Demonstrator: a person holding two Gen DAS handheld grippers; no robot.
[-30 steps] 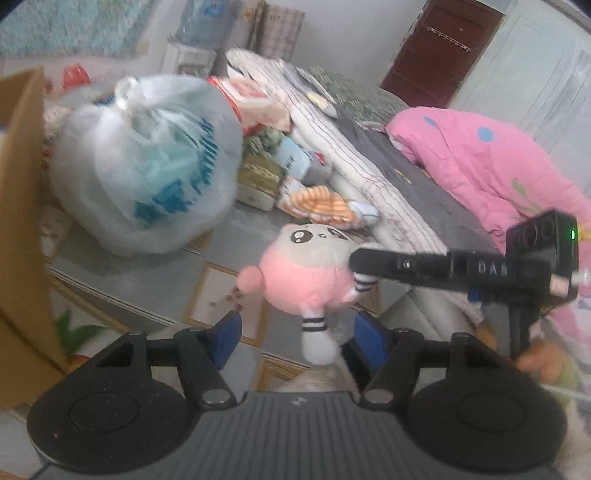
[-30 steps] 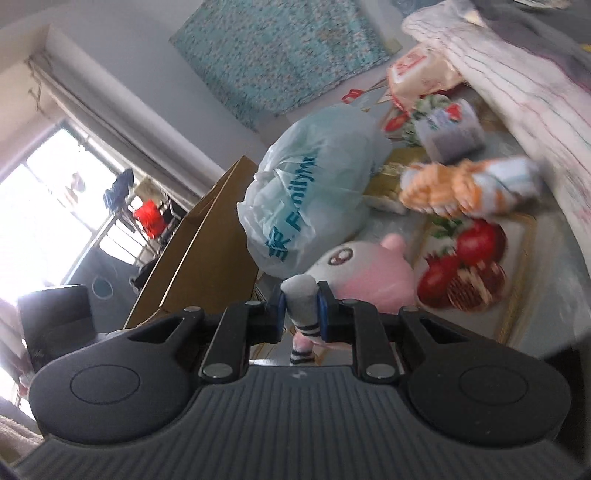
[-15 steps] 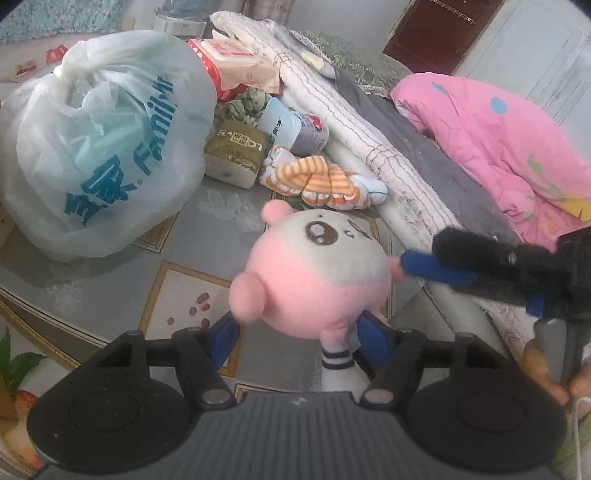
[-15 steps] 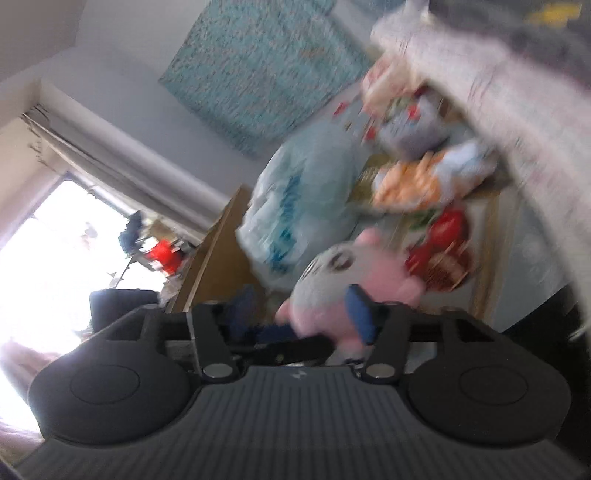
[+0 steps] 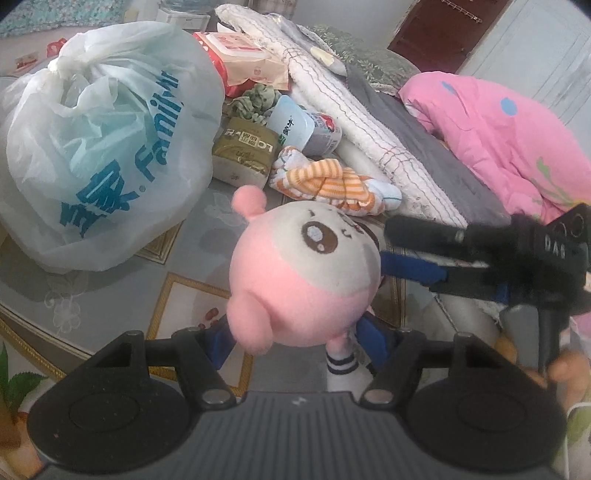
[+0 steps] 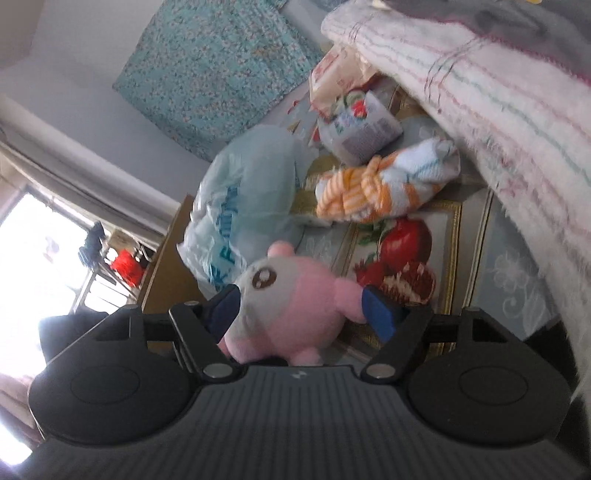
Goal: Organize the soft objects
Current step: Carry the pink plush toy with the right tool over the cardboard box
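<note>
On the counter [image 5: 110, 295] sit one pink plush toy [image 5: 303, 280], one white plastic bag [image 5: 107, 140], one knotted orange-striped cloth [image 5: 328, 184], one green-gold packet [image 5: 245, 151], one pale blue tub [image 5: 301, 127], one red-and-white package [image 5: 243, 59], plus two tools, left [image 5: 295, 341] and right [image 6: 301, 308].

A lived-in bedroom at home, as I see it through my wrist cameras: a bed [image 5: 424, 147] piled with a pink quilt [image 5: 498, 140] and striped white blanket [image 5: 354, 107], a dark wooden door [image 5: 447, 33] behind. Beside it, a desk [image 5: 110, 295] under a fruit-print cover carries a knotted shopping bag [image 5: 103, 147], snack packets [image 5: 243, 62] and a plush toy [image 5: 306, 273]. Laundry hangs outside the bright window [image 6: 48, 258].
</note>
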